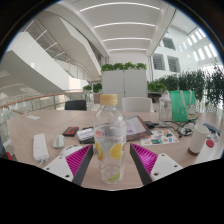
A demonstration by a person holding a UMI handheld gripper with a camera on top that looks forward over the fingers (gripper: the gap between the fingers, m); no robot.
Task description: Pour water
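A clear plastic bottle (111, 130) with a pale cap and lemon-slice pictures on its label stands upright on the light table (30, 130). It stands between my two fingers, with a narrow gap showing at either side. My gripper (111, 152) is open, its pink pads (82, 160) flanking the lower part of the bottle. The bottle looks partly filled with clear liquid. I see no cup directly ahead of the bottle.
A white object (40, 148) lies on the table left of the fingers. Books and papers (85, 132) lie behind the bottle. A white cup-like object (197, 141) stands at the right. A green bag (180, 104), chairs and plants are beyond.
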